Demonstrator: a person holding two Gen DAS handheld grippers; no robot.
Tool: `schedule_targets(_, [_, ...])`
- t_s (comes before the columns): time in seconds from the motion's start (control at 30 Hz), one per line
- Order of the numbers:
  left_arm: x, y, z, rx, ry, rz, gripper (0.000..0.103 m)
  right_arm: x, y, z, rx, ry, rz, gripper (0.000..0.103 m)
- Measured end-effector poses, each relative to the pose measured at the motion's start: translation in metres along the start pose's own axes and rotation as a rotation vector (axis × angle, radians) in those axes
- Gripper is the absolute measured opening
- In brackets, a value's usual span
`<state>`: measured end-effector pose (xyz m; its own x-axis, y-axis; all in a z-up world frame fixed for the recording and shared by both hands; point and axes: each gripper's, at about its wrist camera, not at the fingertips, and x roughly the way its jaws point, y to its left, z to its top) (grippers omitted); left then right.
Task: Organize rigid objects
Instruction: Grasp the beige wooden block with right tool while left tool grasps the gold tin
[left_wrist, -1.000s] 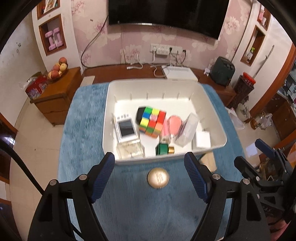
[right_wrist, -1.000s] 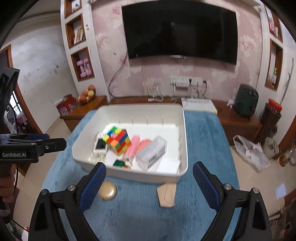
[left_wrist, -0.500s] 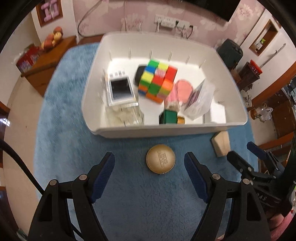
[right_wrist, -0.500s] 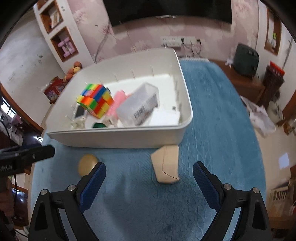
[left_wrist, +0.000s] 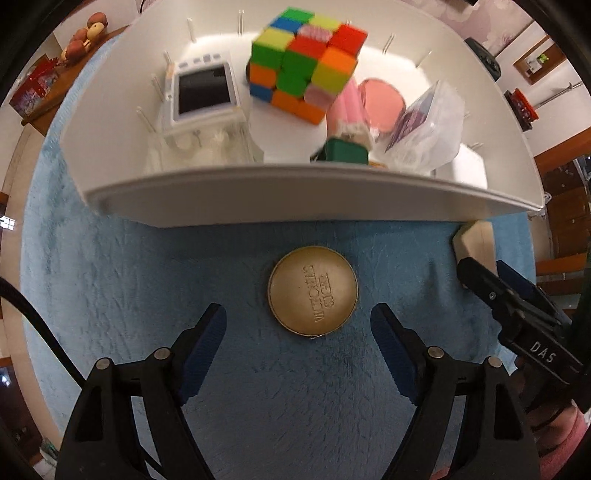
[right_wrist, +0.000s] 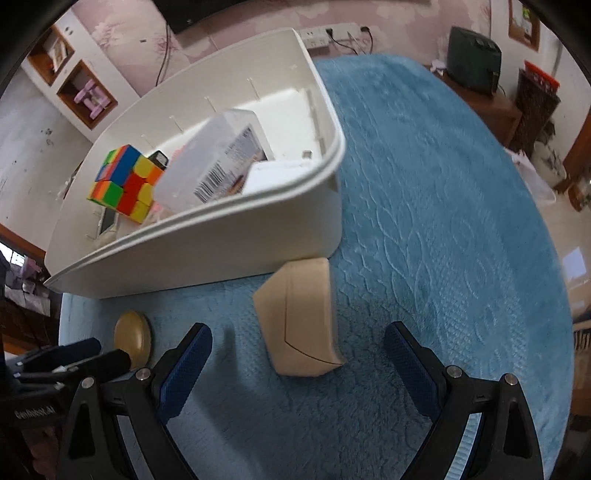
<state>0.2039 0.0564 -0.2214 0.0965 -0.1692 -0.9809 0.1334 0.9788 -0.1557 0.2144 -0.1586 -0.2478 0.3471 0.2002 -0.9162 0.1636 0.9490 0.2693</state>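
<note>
Gold compact (left_wrist: 313, 291): lain flat on the blue cloth (left_wrist: 147, 295), lettered lid up, just ahead of the left gripper (left_wrist: 298, 325) – round, so no long axis is shown.
Left gripper: angled down over the cloth, fingers spread wide, nothing pinched.
Beige case (right_wrist: 301, 314): lain flat, long axis running away from the right gripper (right_wrist: 298, 349), far end touching the white bin (right_wrist: 221, 251).
Right gripper: tilted down, fingers spread wide, flanking the case's near end – untouched.

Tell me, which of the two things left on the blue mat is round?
The gold compact, sitting before the left gripper. The beige box by the right gripper has straight sides and corners.
</note>
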Motion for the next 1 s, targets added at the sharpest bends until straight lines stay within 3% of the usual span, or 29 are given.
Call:
schedule_targets(0.2, [0.015, -0.002, -0.002, -0.020, 0.024, 0.031, 0.083, 0.005, 0.006, 0.002, -0.045, -0.005, -0.033, 0.096])
schedule_targets(0.5, [0.019, -0.020, -0.004, -0.035, -0.004, 0.113, 0.085, 0.013, 0.019, 0.001, -0.152, -0.035, -0.109, 0.095])
schedule_targets(0.87, [0.026, -0.053, -0.003, -0.071, -0.009, 0.168, 0.085, 0.012, 0.024, 0.000, -0.239, -0.072, -0.167, 0.076])
schedule_targets(1.0, [0.025, -0.052, 0.001, -0.082, -0.018, 0.166, 0.079, 0.009, 0.026, -0.001, -0.255, -0.069, -0.160, 0.059])
